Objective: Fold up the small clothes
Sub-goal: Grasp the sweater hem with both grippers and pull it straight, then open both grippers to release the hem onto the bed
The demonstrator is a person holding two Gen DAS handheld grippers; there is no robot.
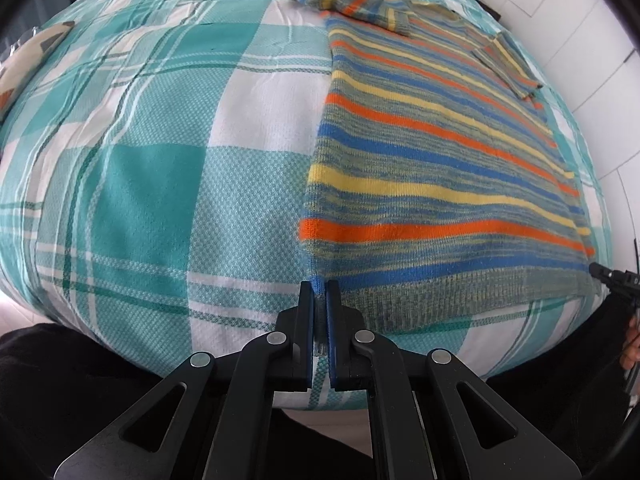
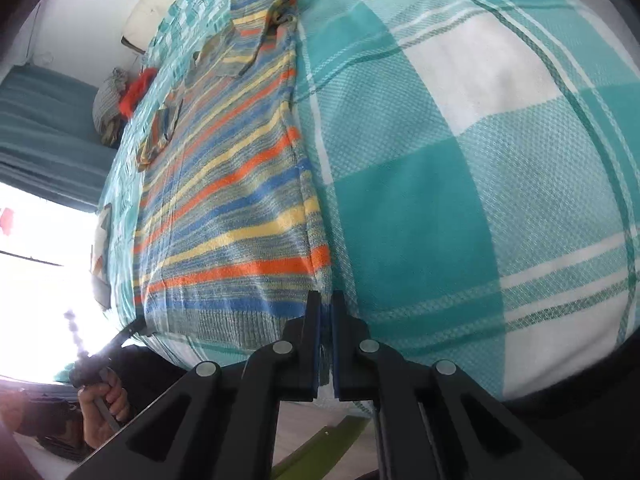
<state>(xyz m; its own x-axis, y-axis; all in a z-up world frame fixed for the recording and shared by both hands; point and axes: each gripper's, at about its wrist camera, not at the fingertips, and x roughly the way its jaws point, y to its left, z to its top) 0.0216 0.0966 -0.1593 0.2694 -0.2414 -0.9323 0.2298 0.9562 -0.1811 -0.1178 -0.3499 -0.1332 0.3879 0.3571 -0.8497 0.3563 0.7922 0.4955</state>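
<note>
A small striped knit sweater (image 1: 432, 152), in orange, yellow, blue and grey-green, lies flat on a teal-and-white checked bed cover (image 1: 160, 152), both sleeves folded in over its body. My left gripper (image 1: 320, 292) is shut on the sweater's near left hem corner. In the right wrist view the sweater (image 2: 224, 200) runs away from me, and my right gripper (image 2: 327, 300) is shut on its near right hem corner. The other gripper shows at each view's edge (image 1: 612, 276).
The bed cover (image 2: 460, 160) spreads wide on both sides of the sweater. A pile of other clothes (image 2: 120, 100) sits at the far end of the bed. A white wall (image 1: 580, 20) runs along the right. A bright window (image 2: 36, 280) is at the left.
</note>
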